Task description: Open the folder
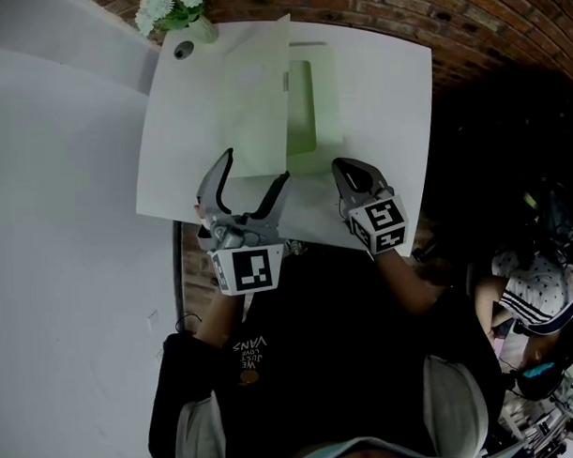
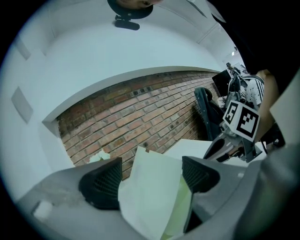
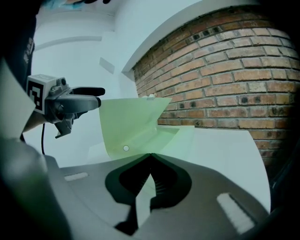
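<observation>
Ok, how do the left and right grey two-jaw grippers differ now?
The left gripper has jaws wide apart, the pale green folder's raised cover standing between them. The right gripper has jaws together, tips low at the folder's flat half. Both work over the white table.

I see a white square tabletop (image 1: 394,88) across the middle of the head view, its far edge close to a red brick wall (image 1: 372,2) at twelve o'clock. A plain, smooth white wall panel (image 1: 52,241) fills nine o'clock. A small pale vase of white flowers (image 1: 171,9) sits by the table's eleven o'clock corner. The floor (image 1: 490,141) at three o'clock lies in deep shadow. In the left gripper view, a black office chair (image 2: 206,108) stands at three o'clock beside the bricks.
</observation>
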### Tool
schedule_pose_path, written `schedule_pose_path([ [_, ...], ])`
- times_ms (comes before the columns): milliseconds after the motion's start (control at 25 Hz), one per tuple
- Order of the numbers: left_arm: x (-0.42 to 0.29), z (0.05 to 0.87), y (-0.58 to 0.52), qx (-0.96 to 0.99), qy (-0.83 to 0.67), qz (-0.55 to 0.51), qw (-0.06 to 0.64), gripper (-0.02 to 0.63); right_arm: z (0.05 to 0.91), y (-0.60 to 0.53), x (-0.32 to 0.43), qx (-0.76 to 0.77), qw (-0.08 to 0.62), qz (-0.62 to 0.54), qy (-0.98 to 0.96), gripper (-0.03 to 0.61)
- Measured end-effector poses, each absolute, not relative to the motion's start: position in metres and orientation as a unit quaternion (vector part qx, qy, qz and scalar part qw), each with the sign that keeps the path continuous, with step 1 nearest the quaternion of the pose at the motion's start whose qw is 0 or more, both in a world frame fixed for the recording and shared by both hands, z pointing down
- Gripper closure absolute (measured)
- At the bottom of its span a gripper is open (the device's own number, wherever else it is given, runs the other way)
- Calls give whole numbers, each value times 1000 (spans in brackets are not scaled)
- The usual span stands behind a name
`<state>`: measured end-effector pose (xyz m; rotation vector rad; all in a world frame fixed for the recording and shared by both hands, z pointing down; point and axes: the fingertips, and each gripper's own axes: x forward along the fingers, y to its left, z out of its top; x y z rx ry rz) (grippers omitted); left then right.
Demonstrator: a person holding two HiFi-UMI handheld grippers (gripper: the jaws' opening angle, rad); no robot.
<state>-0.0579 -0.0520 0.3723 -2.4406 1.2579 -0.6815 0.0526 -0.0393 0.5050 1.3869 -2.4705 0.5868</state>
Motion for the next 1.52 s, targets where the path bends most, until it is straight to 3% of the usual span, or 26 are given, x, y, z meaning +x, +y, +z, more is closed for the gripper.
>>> schedule_pose_path([
  [760, -143, 329, -64, -805, 534, -197, 168, 215, 519, -45, 30, 472, 154, 207, -843, 580],
  [1520, -250, 355, -72, -725, 635, -242, 118, 215, 526, -54, 27, 469, 177, 212, -839, 580],
])
